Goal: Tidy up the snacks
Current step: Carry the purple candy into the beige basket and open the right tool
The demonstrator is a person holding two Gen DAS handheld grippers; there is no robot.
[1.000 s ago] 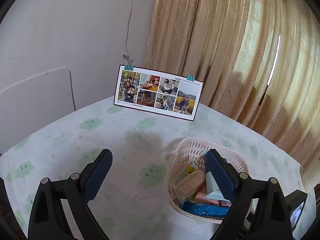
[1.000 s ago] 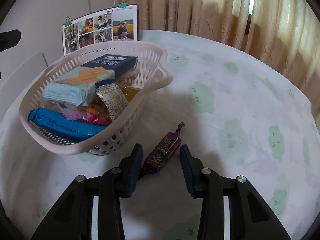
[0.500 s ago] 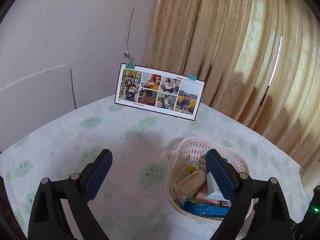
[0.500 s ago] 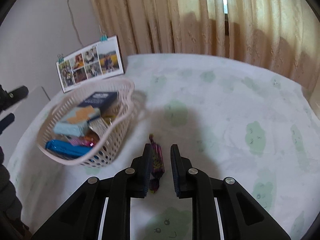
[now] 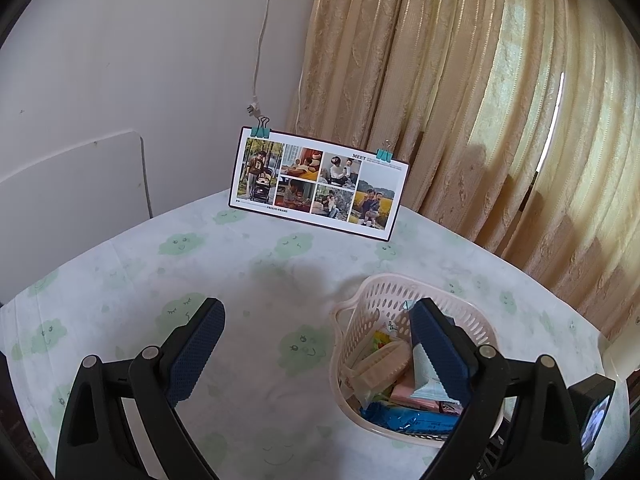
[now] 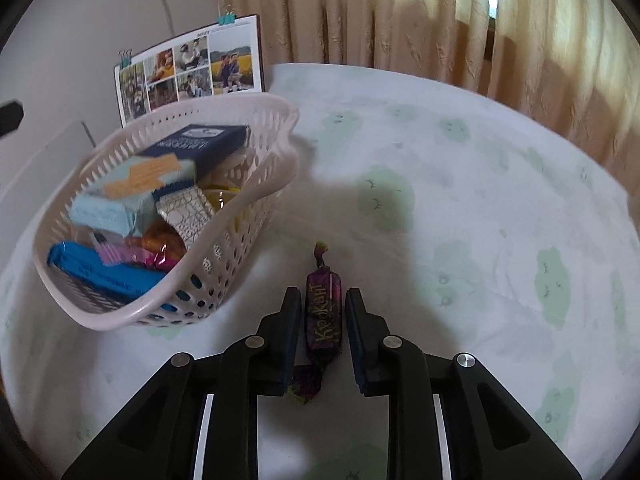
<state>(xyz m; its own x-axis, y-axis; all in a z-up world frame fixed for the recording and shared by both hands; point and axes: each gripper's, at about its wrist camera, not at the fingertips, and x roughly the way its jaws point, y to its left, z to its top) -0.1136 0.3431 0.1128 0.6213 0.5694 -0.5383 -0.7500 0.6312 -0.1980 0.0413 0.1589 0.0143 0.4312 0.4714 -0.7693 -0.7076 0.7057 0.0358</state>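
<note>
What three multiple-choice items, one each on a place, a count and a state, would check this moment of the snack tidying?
1. Where is the purple candy?
A. on the floor
B. between the fingers of the right tongs
C. on a chair

2. How many clips hold the photo card?
A. one
B. two
C. four

3. How do the left tongs stand?
A. shut on a wrapper
B. open, with nothing between the fingers
C. out of view

Answers:
1 B: the candy sits between the right tongs' fingers, whose jaws are opening slightly.
2 B: one teal clip shows at each top corner.
3 B: the fingers stand wide apart with nothing between them.
</note>
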